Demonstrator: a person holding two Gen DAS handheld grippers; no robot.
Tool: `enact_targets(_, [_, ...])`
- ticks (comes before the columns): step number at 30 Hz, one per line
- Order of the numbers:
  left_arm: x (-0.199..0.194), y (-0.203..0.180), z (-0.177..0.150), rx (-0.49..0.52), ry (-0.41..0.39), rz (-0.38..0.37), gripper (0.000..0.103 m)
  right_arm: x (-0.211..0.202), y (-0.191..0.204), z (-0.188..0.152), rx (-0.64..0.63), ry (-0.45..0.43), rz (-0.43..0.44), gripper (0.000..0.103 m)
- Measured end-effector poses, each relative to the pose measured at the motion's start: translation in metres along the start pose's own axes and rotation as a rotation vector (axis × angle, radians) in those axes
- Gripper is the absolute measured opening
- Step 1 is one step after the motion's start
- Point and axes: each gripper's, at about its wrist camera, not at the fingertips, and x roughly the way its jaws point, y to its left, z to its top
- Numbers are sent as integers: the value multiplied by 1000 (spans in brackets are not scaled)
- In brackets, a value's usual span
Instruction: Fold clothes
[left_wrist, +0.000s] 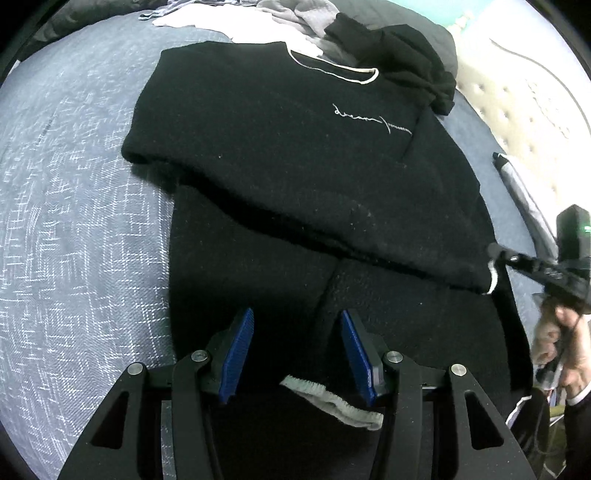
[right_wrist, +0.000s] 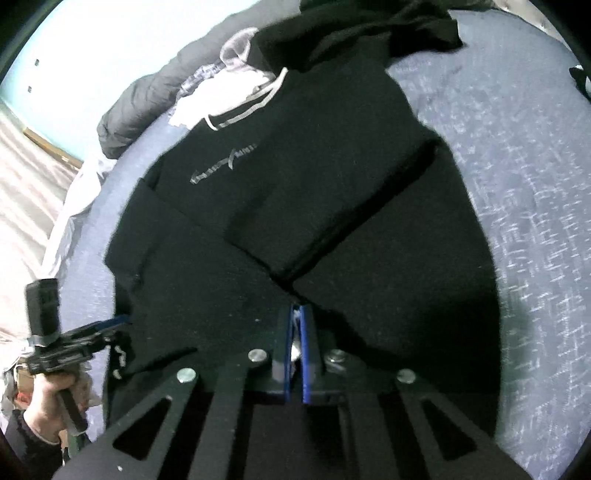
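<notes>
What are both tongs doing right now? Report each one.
Left tongs: open over the black shirt, gripping nothing.
Right tongs: closed on the shirt's white-trimmed edge.

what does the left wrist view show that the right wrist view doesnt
Only the left wrist view shows the left gripper from behind, blue pads apart over the dark garment, and a white ribbed band lying between its fingers.

Only the right wrist view shows the right gripper with its pads shut on a bit of white fabric at the garment's edge.

Both show the black sweater with script lettering, spread on the grey-blue bedcover.
</notes>
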Motion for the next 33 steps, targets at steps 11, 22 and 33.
enact_targets(11, [6,2,0,-25,3,3,53,-82,4,3,-20,-114,58,3])
enact_targets(22, [-27,16,20,-49,-104,91,53,-88,-31,-11,31,-115,40,3])
enact_targets(33, [-5,45,73,-28,-130,154,53,-90,-48,-8,61,-144,21,3])
